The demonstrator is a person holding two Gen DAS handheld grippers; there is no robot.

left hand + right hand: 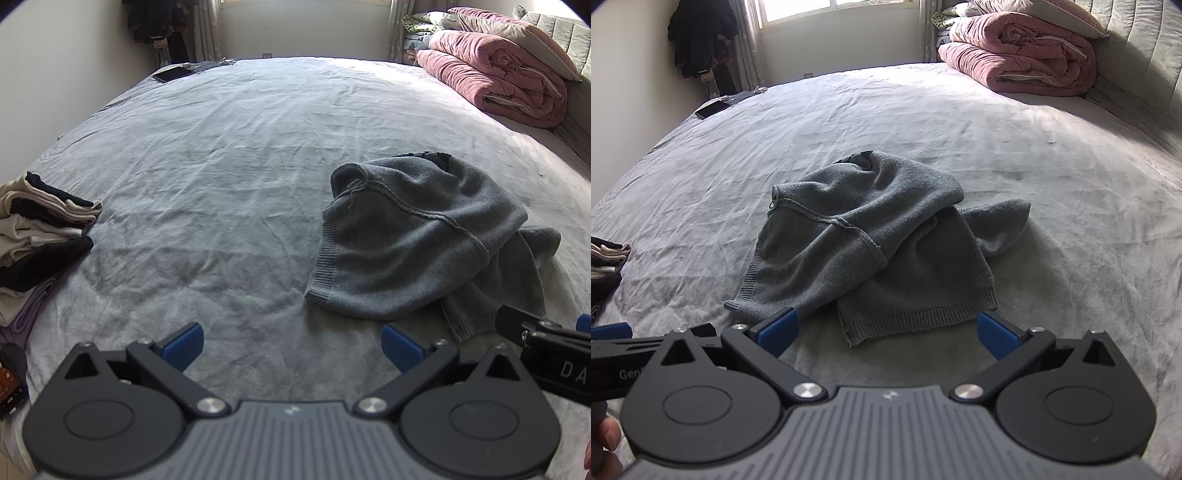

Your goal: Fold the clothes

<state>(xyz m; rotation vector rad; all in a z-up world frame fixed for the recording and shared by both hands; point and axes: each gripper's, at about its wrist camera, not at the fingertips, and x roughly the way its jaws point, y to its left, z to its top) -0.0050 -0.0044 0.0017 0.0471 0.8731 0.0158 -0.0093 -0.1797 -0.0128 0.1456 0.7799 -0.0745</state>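
The crumpled grey knitted sweater [871,243] lies unfolded near the middle of the grey bed sheet [1052,177], ribbed hem toward the cameras. The right claw [886,332] stands fully open just before the hem, holding nothing. The left claw [291,345] is likewise wide open and empty, beside the sweater. A stack of folded clothes [40,236] sits well apart at the left edge.

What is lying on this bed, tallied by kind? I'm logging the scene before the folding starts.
Crumpled grey sweater: 1
Stack of folded clothes: 1
Folded pink quilt: 1
Flat dark device near the far corner: 1
Total: 4
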